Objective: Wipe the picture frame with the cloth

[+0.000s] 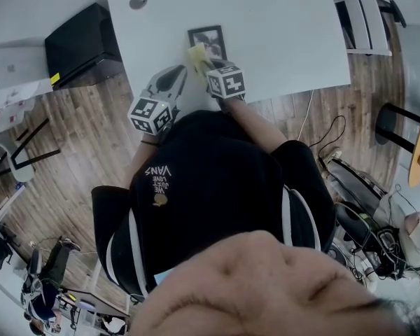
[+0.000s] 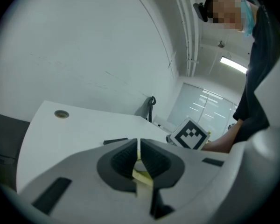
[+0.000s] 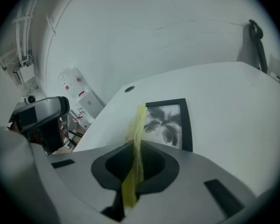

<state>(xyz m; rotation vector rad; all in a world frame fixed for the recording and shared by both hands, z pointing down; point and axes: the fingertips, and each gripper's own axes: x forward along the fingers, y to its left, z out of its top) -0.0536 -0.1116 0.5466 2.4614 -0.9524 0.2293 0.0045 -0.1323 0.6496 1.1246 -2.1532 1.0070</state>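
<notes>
Clamping a thin upright fold of yellow cloth point(image 3: 139, 125), the right tool point(image 3: 136, 148) has its two dark jaws pressed against the fabric from both sides. The cloth runs down through the throat behind the jaws and rises above them as a narrow strip. Its upper end stands over the near left corner of the picture frame point(image 3: 168, 122). Whether the cloth actually touches the frame cannot be told.

The picture frame lies flat on the white bench point(image 1: 287, 33), toward the near edge where the person stands and closer to the left edge than the right. It has a black border and holds a grey print of leaves or a flower.

The left tool point(image 2: 138, 148) is clenched, its ribbed jaws drawn together with only a hairline slit between them. A pale yellowish strip shows low in that slit; what it is cannot be made out. This tool hangs over the near left corner of the bench, just beside the right tool and apart from the frame. From its camera the right tool's marker cube shows to the right.

A small round cable hole point(image 1: 138, 1) sits in the bench top near the far left corner. A black cabinet point(image 1: 80, 40) stands on the wooden floor point(image 1: 77, 138) beside the left edge, and a white chair point(image 1: 364, 19) stands past the right edge.
</notes>
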